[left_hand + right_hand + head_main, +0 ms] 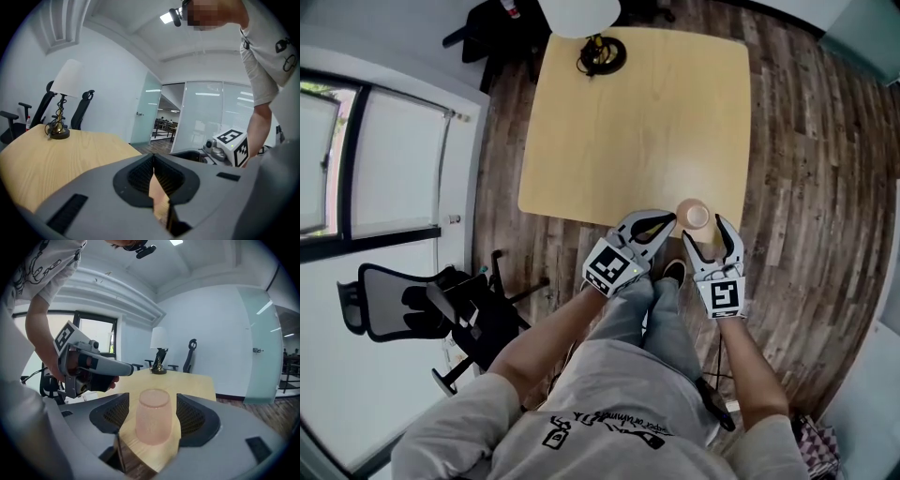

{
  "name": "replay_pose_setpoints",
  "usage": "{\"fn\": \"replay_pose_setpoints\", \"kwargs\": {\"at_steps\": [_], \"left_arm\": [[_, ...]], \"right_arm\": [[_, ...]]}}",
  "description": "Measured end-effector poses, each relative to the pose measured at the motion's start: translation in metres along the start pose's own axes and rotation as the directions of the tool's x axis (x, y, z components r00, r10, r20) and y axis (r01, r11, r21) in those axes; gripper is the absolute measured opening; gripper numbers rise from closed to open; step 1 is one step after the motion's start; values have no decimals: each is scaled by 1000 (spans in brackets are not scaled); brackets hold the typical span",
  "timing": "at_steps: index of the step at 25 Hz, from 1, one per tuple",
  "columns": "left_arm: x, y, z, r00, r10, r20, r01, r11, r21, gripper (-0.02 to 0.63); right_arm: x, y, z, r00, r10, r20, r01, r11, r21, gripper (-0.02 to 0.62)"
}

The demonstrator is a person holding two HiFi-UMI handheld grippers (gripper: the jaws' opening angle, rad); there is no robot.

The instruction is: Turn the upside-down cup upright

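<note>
Writing: the only print is a dark graphic on the person's grey shirt [600, 433], which cannot be read. Each marker cube [610, 265] carries black-and-white square patterns with no letters. No label shows on the cup.

Pose: both forearms reach forward from the seated person, side by side, and end at the near edge of the tabletop [628, 122]. Both hand-held grippers point roughly level, tipped slightly down.

Left hand-held gripper [664, 220]: jaws fully together, nothing between them. Its tips sit just left of the cup in the head view.

Right hand-held gripper [701, 228]: jaws spread wide, one on each side of the cup, with a gap showing on either side. The pads are not pressing, so there is no grip.

Cup [152, 416]: translucent pink with a textured wall, standing on end on the tabletop close to the near edge. Its upper end reads as an open rim, though this is not certain.

Far side: a lamp [602, 54] with a white shade on the tabletop, and office chairs [191, 352] beyond it.
</note>
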State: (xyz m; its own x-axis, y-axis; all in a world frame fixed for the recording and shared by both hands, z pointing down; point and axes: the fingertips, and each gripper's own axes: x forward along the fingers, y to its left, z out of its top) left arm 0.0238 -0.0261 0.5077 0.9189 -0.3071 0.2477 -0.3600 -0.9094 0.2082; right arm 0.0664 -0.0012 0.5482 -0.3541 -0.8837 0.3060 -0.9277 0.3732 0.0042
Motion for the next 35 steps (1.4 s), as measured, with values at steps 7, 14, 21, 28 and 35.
{"fn": "replay_pose_setpoints", "kwargs": {"at_steps": [7,14,21,28,35], "left_arm": [[9,7,-18,1000,-13,-8,13,1000,-25,11],[14,11,-25,1000,-23,-15,22,999,-29,11],[14,14,-32,1000,-24,-20,23,999,-42,11],[15,13,-37,999,-30,-29,28,998,-50,11],[14,10,-39,999,-30,-34,28,998,-51,11]], "right_arm": [[18,7,-22,1000,-4,-29,3,1000,-22,324],[33,5,-32,998,-16,-60,14,999,-34,336],[43,1,-38,997,-23,-73,21,999,-31,337],[48,-2,-41,996,-26,-82,25,1000,-14,336],[47,-1,-41,996,-14,-91,13,1000,-10,336]]}}
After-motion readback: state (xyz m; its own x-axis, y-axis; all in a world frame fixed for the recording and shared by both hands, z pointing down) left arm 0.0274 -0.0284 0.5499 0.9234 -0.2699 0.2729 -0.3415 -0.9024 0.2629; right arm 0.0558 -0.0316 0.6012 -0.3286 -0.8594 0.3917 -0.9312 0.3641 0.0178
